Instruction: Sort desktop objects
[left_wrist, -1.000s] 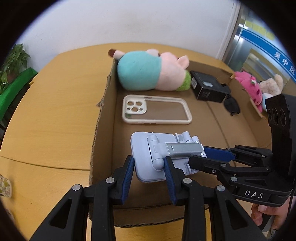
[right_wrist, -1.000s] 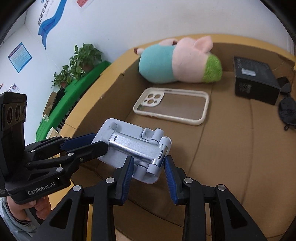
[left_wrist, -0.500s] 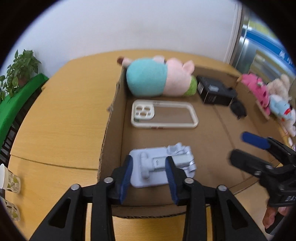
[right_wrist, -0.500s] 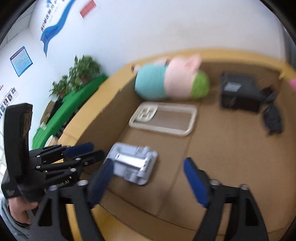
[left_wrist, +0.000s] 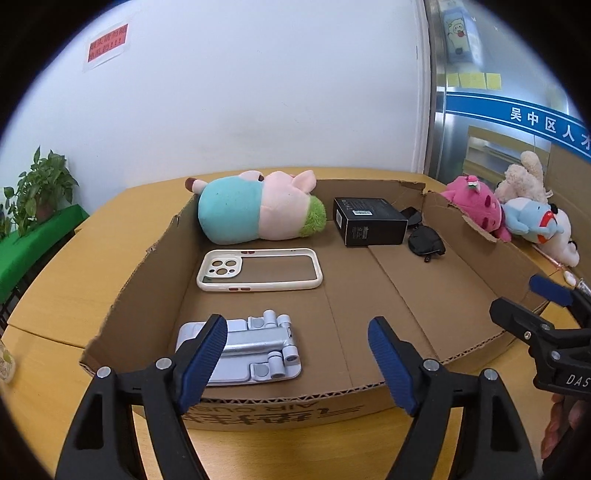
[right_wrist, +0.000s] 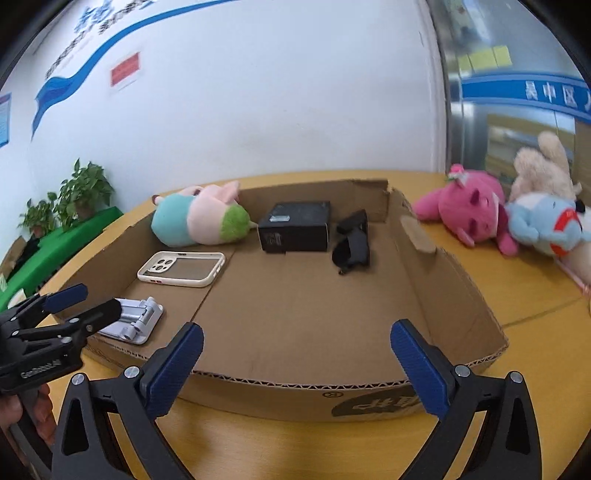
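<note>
silver folding phone stand (left_wrist: 255, 347) lying flat in near-left corner of shallow cardboard tray (left_wrist: 354, 404), parked for sorting; left tongs (left_wrist: 297, 354) and right tongs (right_wrist: 295, 363) both apart, empty, nearside of tray.

Both wrist cameras looked from the near edge of the cardboard tray (left_wrist: 122, 258) across it toward the white wall, the left from the tray's left end, the right from farther right. Both showed the tray floor and the phone case (left_wrist: 258, 269) (right_wrist: 181, 268).
</note>
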